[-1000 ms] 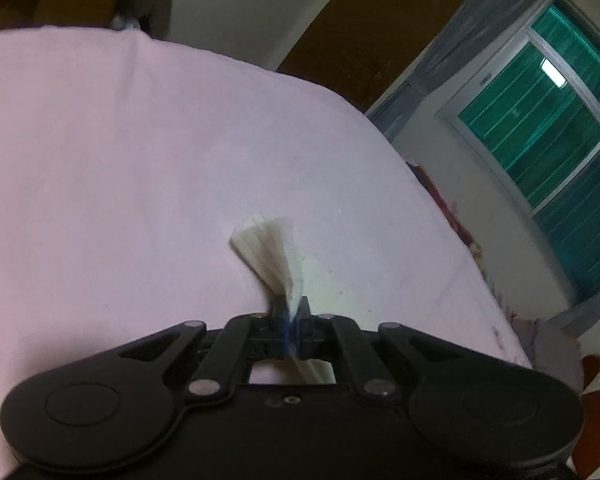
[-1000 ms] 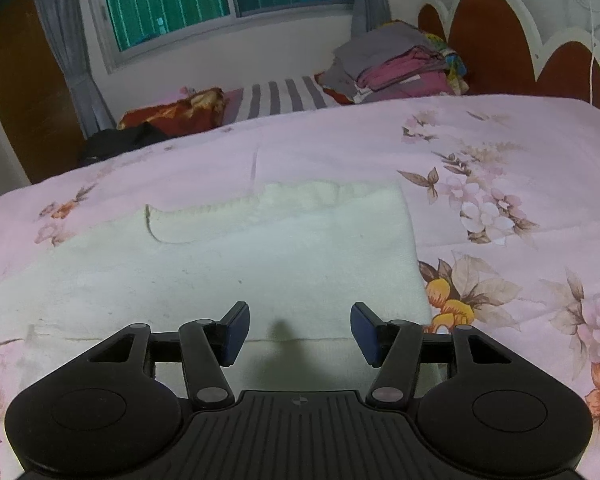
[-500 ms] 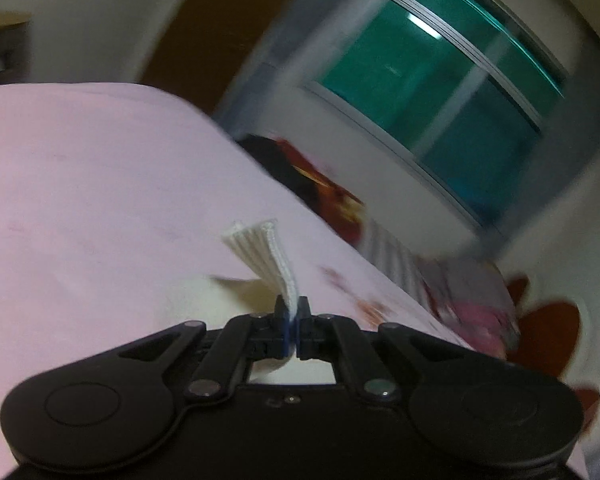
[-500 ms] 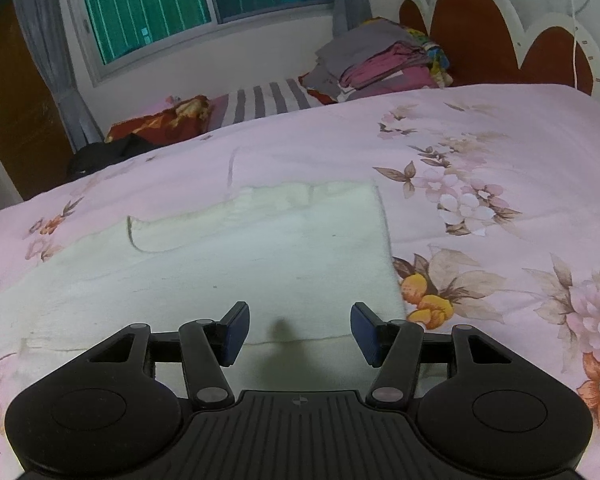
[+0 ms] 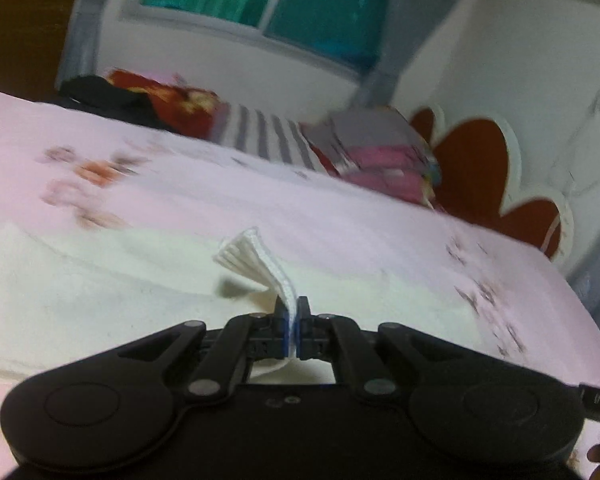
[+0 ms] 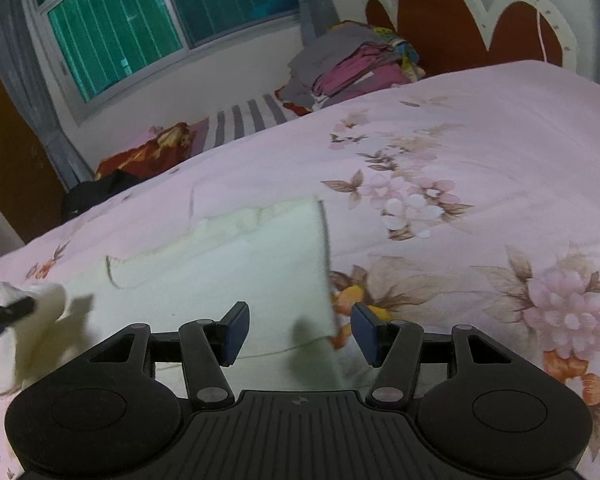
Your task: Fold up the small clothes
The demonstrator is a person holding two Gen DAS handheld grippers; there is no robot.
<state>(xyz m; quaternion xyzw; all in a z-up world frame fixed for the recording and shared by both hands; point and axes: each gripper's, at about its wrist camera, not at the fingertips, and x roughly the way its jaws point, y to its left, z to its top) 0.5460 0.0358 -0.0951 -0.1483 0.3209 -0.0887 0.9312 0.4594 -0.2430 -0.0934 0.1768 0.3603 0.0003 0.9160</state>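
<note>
The left gripper (image 5: 291, 320) was pinched tight on a ribbed hem corner of the cream garment (image 5: 256, 258), holding that corner lifted clear of the bed while the rest of the cloth lay flat below it. From the right wrist view the same lifted corner (image 6: 40, 312) showed at the far left, bunched and hanging from the dark tip of the left gripper (image 6: 18, 306), with its shadow falling on the cloth beside it.

The right gripper (image 6: 298, 332) hung with its blue-padded fingers (image 6: 236, 330) spread wide and nothing between them, just above the garment's near right corner. The right edge of the garment (image 6: 260, 272) ran straight up the bedspread, and a curved neckline seam showed toward the left.

The garment lay on the pink floral bedspread (image 6: 480, 160), nearer the foot-side edge than the headboard. A stack of folded clothes (image 6: 352, 68) sat at the far edge of the bed by the scalloped red headboard (image 6: 452, 20), with a striped pillow (image 6: 248, 118) beside it. A window with a green screen (image 6: 148, 20) filled the wall behind. The left wrist view was motion-blurred.
</note>
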